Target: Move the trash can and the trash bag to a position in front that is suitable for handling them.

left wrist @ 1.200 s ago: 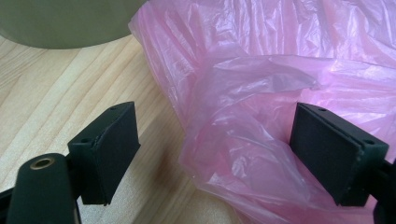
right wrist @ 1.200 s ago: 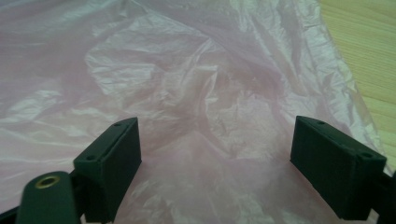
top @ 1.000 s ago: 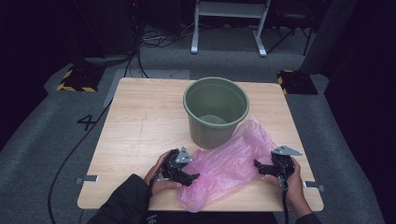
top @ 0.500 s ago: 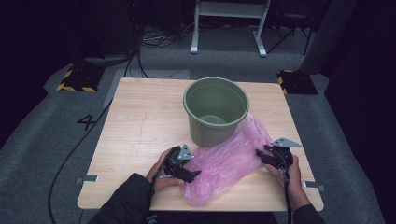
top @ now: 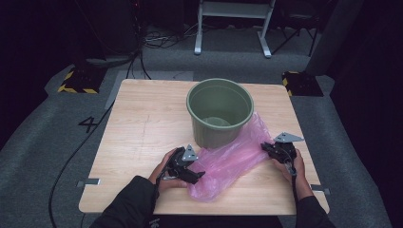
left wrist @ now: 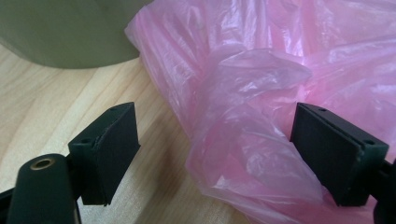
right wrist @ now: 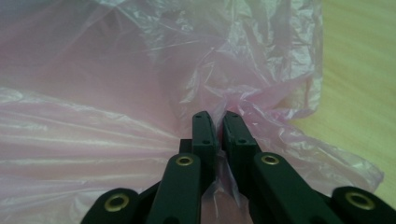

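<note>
A crumpled pink plastic bag (top: pixel 233 161) lies on the wooden table (top: pixel 142 123), leaning against a green bucket (top: pixel 219 111) that stands upright with nothing inside. My left gripper (top: pixel 192 168) sits at the bag's left end; in the left gripper view its jaws (left wrist: pixel 219 140) stand wide open with folds of the bag (left wrist: pixel 261 93) between them. My right gripper (top: pixel 267 148) is at the bag's right end. Its jaws have just been closing, and in the right gripper view they (right wrist: pixel 217 116) pinch a fold of the bag (right wrist: pixel 116 93).
The bucket is just behind the bag, close to both hands. Bare tabletop lies to the left and far left. On the floor beyond are two yellow-striped blocks (top: pixel 76 80) (top: pixel 299 80), a white frame (top: pixel 233 28) and a cable (top: pixel 81 156).
My right gripper slid in leftward to the bag's right edge and its jaws came together on the plastic. The left hand stayed put.
</note>
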A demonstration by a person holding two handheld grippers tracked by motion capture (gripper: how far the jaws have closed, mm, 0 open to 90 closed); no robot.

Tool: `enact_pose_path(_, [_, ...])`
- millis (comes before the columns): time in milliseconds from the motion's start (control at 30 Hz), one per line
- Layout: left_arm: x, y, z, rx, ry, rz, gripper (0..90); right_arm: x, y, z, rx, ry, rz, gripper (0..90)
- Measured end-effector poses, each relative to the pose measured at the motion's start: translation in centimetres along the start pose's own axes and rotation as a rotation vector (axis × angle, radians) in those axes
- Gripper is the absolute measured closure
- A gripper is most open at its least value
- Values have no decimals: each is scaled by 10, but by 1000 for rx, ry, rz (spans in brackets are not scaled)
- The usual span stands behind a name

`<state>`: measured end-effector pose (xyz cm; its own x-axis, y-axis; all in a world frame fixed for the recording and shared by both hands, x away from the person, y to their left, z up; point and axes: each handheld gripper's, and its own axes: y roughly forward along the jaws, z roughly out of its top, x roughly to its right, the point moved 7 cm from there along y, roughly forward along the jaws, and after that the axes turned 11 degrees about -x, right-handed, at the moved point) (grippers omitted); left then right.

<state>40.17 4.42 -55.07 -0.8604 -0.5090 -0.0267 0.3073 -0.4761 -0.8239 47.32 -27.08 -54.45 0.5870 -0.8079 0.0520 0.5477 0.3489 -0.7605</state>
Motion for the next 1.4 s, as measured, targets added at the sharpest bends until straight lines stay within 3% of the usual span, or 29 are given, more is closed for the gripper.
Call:
enact_pose_path(67, [-1, -4, 1, 18, 0, 21, 155, 1, -1, 4, 28, -46, -6, 870])
enact_pose_path(133, [-1, -11, 3, 49, 0, 28, 158, 3, -1, 6, 34, -59, -22, 878])
enact_pose_path(233, [-3, -22, 5, 51, 1, 23, 157, 4, -3, 7, 56, -55, -24, 879])
enact_pose_path(400, [-10, -44, 4, 98, -21, 43, 155, 10, -17, 11, 143, -24, -17, 885])
enact_pose_path(433, [-16, -54, -1, 102, -35, 57, 156, 12, -20, 11, 151, -21, -24, 885])
enact_pose_path(533, [-24, -61, -9, 105, -58, 78, 156, 16, -28, 13, 176, -15, -37, 888])
enact_pose_path(567, [-32, -66, -18, 91, -85, 93, 157, 17, -30, 14, 185, -15, -44, 888])
enact_pose_path(600, [-32, -66, -18, 91, -85, 93, 159, 18, -32, 14, 194, -12, -48, 889])
enact_pose_path(733, [-47, -64, -48, 33, -141, 128, 160, 21, -38, 17, 222, -10, -63, 890])
enact_pose_path(900, [-55, -58, -69, -35, -157, 156, 160, 21, -42, 20, 243, -10, -70, 892])
enact_pose_path(1033, [-59, -57, -74, -34, -188, 146, 158, 20, -44, 21, 252, -15, -74, 893])
enact_pose_path(1200, [-60, -54, -78, -63, -187, 152, 158, 20, -47, 23, 269, -12, -67, 894])
enact_pose_path(1400, [-63, -51, -80, -17, -224, 108, 145, 22, -53, 25, 295, 0, -71, 894])
